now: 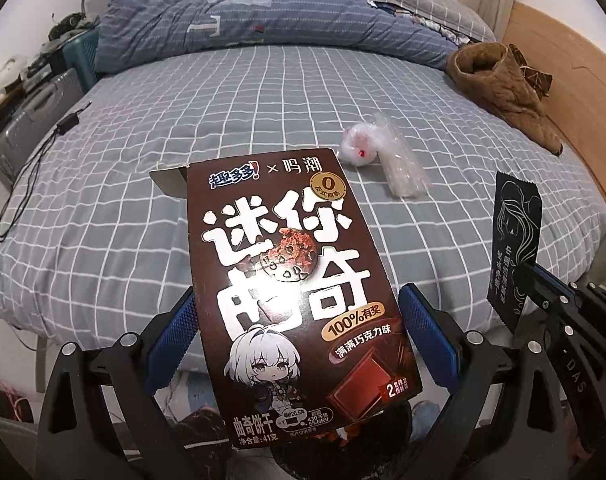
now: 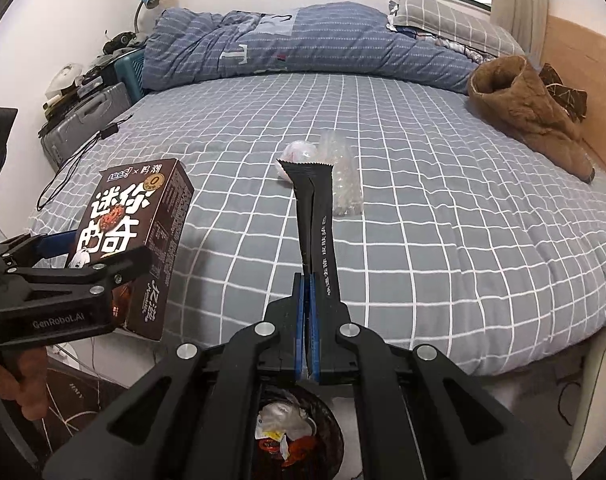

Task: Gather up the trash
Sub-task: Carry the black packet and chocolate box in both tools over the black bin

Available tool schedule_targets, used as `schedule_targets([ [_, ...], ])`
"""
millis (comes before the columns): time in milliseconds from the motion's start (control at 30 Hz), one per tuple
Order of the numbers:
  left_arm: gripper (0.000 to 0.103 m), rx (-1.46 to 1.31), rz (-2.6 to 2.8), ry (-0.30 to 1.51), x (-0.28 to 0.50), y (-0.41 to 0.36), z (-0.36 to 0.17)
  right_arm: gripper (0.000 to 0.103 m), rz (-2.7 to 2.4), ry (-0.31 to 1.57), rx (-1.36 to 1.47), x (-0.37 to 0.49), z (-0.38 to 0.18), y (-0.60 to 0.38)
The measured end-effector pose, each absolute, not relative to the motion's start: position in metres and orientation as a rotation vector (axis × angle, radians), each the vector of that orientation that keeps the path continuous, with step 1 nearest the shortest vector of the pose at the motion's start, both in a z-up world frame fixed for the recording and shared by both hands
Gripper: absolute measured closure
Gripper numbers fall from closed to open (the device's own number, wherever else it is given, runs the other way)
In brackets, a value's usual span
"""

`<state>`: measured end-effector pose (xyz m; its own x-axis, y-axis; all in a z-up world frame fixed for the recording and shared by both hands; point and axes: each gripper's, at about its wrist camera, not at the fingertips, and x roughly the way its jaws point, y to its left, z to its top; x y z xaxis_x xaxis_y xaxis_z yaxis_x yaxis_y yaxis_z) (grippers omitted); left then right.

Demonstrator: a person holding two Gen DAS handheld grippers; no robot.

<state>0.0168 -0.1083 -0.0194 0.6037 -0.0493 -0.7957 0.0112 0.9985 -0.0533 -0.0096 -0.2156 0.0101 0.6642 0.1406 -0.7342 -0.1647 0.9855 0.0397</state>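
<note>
Two pieces of trash are being held above the near edge of the bed (image 2: 423,208): one brown cookie box (image 1: 287,280) and one long black sachet (image 2: 317,232). Two more are lying on the grey checked sheet at about 12 o'clock from the right gripper: one white crumpled wad (image 1: 357,146) and one clear plastic wrapper (image 1: 399,164), touching each other. One trash bin (image 2: 299,432), lined in black and holding scraps, is sitting on the floor at 6 o'clock, partly hidden behind the right gripper's frame.

Farther out, a blue quilt (image 2: 303,48) is bunched at 12 o'clock, a brown fleece garment (image 2: 531,116) is lying at 2 o'clock, a black cable (image 1: 35,160) is trailing at 9 o'clock, and a grey suitcase (image 2: 83,120) is standing beside the bed.

The left gripper (image 1: 295,332) is clamping the box across its width with both blue fingers (image 1: 171,344). The right gripper (image 2: 307,284) is pressing its fingers fully together on the sachet's lower end, and the sachet is sticking up past them.
</note>
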Motion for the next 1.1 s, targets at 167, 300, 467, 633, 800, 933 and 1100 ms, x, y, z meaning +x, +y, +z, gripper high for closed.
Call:
schedule_targets([
  [167,0.008,-0.046,-0.04,0.916,0.003,-0.109,-0.016,0.1,0.175,0.833,-0.026,-0.023,0.014,-0.215],
  [300,0.008,-0.043,-0.041,0.908,-0.011,-0.109,-0.012,0.1,0.176,0.837,-0.026,-0.035,0.015,-0.212],
  [467,0.008,-0.046,-0.04,0.903,-0.026,-0.11,-0.008,0.1,0.177,0.834,-0.029,-0.049,0.019,-0.208],
  [633,0.008,-0.044,-0.044,0.9,-0.032,-0.111,-0.006,0.1,0.178,0.829,-0.029,-0.063,0.022,-0.206],
  [800,0.008,-0.044,-0.039,0.903,-0.032,-0.111,-0.006,0.1,0.179,0.828,-0.03,-0.076,0.024,-0.207],
  [933,0.008,-0.042,-0.046,0.904,-0.035,-0.111,-0.009,0.1,0.179,0.829,-0.032,-0.085,0.023,-0.205],
  [1100,0.008,-0.05,-0.053,0.912,-0.048,-0.113,-0.02,0.1,0.181,0.838,-0.041,-0.096,0.016,-0.201],
])
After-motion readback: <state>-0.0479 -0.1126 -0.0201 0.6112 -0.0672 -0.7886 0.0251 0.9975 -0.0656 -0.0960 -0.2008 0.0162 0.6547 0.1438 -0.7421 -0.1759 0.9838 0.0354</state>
